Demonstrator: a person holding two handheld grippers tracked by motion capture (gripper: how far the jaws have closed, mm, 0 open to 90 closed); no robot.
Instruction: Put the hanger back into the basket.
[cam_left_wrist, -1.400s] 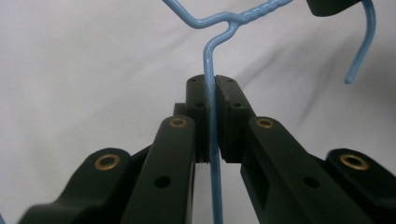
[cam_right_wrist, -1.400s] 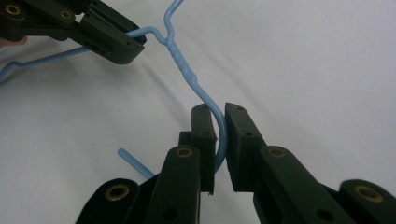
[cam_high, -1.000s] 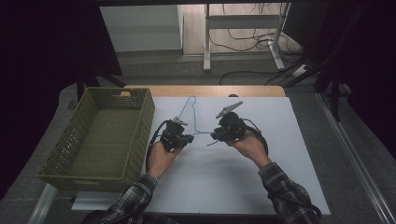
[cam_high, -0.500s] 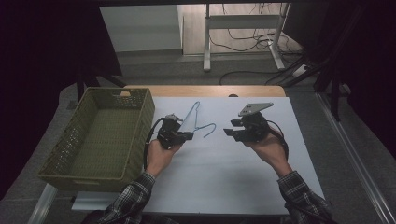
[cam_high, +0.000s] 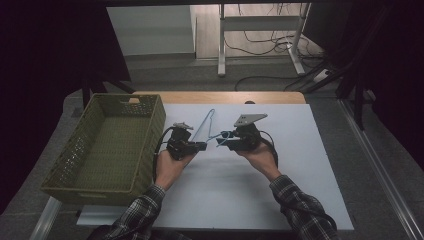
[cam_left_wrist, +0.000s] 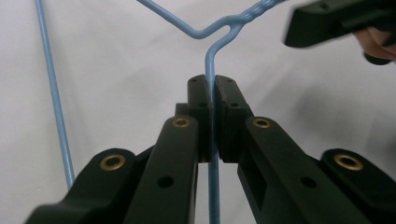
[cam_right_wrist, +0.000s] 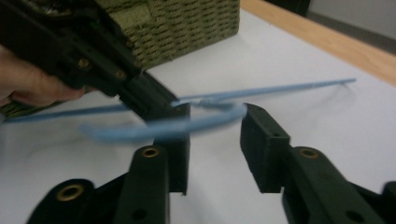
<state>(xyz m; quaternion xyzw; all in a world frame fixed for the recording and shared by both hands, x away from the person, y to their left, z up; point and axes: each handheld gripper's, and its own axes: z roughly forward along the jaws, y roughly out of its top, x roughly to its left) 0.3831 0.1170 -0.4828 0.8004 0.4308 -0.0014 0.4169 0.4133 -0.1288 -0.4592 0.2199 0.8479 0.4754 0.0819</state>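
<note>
Half a second on, the right gripper (cam_high: 223, 140) has swung back in toward the left gripper (cam_high: 202, 145), its jaws parted around the blurred hook of the hanger (cam_high: 206, 123). Left jaws are clamped on the hanger's wire (cam_left_wrist: 211, 79) below the twisted neck, above the white table (cam_high: 280, 165), beside the basket (cam_high: 155, 120).

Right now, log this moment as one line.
left tongs: shut on blue wire hanger | right tongs: open at hook | green basket: empty
</note>
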